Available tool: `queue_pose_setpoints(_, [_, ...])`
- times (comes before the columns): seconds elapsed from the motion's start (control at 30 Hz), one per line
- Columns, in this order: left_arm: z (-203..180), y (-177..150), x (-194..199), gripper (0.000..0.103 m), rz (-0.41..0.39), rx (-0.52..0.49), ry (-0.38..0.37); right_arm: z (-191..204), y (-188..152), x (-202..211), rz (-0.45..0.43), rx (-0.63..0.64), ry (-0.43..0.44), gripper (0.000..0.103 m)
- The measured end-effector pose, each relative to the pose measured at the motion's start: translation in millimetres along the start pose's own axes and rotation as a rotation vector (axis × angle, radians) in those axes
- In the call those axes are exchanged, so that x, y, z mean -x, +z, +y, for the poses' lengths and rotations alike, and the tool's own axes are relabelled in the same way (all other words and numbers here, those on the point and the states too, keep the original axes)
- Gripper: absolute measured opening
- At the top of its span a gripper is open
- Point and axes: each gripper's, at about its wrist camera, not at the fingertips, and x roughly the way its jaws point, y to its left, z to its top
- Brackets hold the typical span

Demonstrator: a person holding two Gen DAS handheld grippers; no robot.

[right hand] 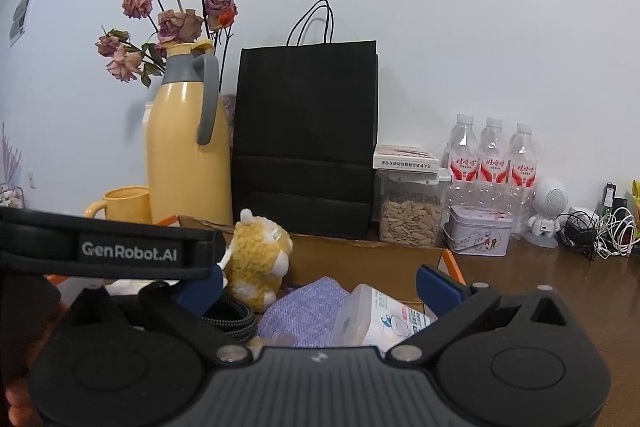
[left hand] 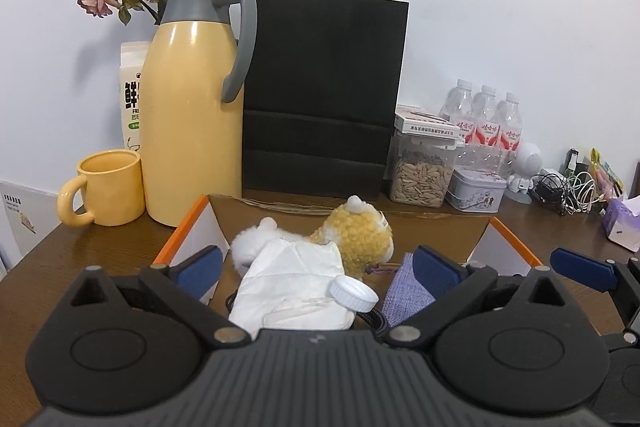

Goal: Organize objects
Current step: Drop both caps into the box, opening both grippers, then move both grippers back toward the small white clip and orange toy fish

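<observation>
An open cardboard box [left hand: 516, 239] with orange edges sits on the brown table right in front of both grippers. In it lie a yellow and white plush toy [left hand: 356, 239], a crumpled white tissue [left hand: 288, 283], a white bottle cap [left hand: 354, 293], a purple fabric pouch [left hand: 404, 287] and a black cable. My left gripper [left hand: 318, 269] stands open above the tissue and cap, holding nothing. My right gripper [right hand: 320, 285] is open over the purple pouch [right hand: 304, 311] and a white wipes pack [right hand: 384, 319], beside the plush toy [right hand: 256, 259]. The left gripper's strap [right hand: 128, 251] crosses the right wrist view.
Behind the box stand a yellow thermos [left hand: 192, 123], a yellow mug [left hand: 108, 187], a black paper bag [left hand: 324, 87], a seed jar [left hand: 424, 175], a tin [left hand: 476, 191] and water bottles [left hand: 486, 123]. Cables [left hand: 568, 191] and a tissue pack [left hand: 624, 223] lie at the right.
</observation>
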Motion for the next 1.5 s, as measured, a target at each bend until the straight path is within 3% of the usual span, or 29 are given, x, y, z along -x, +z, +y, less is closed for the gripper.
queue_pose_setpoints(0.43, [1,4,11,0.103,-0.027,0.005,-0.001,-2,4,7,-0.008,-0.017,0.001,0.103])
queue_pose_setpoints(1.0, [7,6,82,0.103,-0.080,-0.004,0.012,3,9,60,-0.004,0.009,0.038,0.103])
queue_pose_setpoints(1.33, [23,-8,121,0.103,-0.043,-0.029,0.044,-10,-1,102,0.046,0.006,0.022,0.103])
queue_pose_setpoints(1.5, [37,-25,130,0.103,0.015,-0.040,0.065,-18,-17,113,0.107,0.020,0.013,0.103])
